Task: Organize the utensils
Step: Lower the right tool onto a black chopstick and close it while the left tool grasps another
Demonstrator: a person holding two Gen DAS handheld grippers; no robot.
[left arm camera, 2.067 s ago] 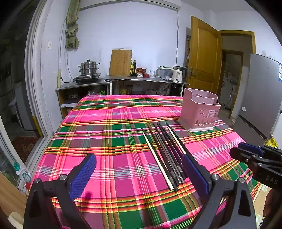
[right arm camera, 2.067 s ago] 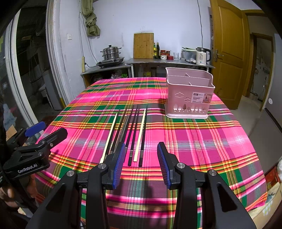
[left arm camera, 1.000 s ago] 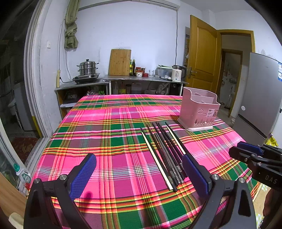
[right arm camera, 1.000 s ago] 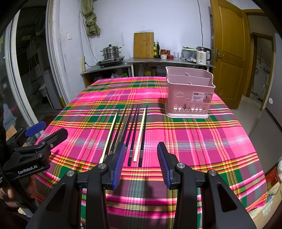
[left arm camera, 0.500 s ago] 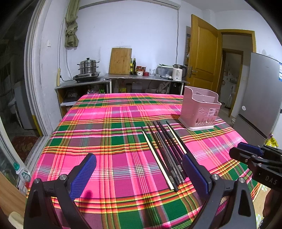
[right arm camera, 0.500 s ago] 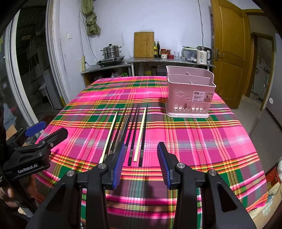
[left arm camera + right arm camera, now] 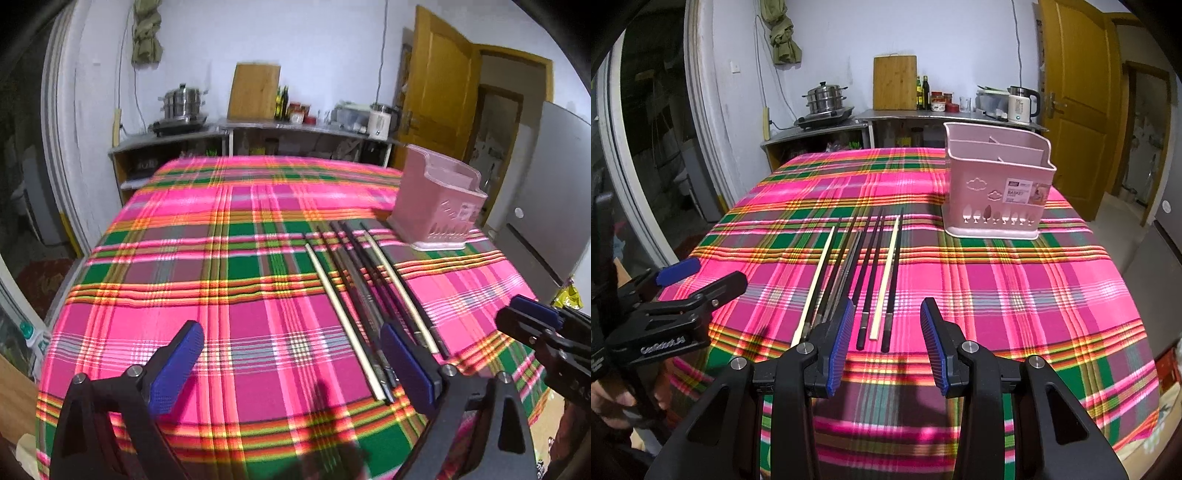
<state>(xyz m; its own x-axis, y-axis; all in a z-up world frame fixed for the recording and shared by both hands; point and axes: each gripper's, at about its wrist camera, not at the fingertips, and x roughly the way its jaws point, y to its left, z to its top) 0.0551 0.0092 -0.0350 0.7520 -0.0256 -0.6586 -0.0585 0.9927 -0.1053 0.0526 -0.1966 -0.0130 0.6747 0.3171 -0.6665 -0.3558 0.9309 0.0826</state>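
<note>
Several chopsticks (image 7: 339, 314), black ones and two pale ones, lie side by side on the plaid tablecloth (image 7: 184, 258). A pink plastic utensil basket (image 7: 439, 206) stands upright just beyond them to the right, with nothing showing above its rim. My left gripper (image 7: 291, 365) is wide open above the near edge, its right finger over the chopsticks' near ends. In the right wrist view my right gripper (image 7: 886, 332) is open and holds nothing, hovering just short of the chopsticks (image 7: 886, 273), with the basket (image 7: 997, 195) far right. Each gripper shows in the other's view: right gripper (image 7: 535, 325), left gripper (image 7: 683, 291).
The tablecloth (image 7: 1015, 288) drops off at the near and side edges. Behind the table a counter (image 7: 923, 116) carries a steamer pot, a cutting board, bottles and a kettle. A wooden door (image 7: 1071, 92) is at the right and a grey fridge (image 7: 546, 192) stands close by.
My left gripper has moved forward and tilted down over the table, so the chopsticks and basket look closer. My right gripper has barely moved. Both stay open.
</note>
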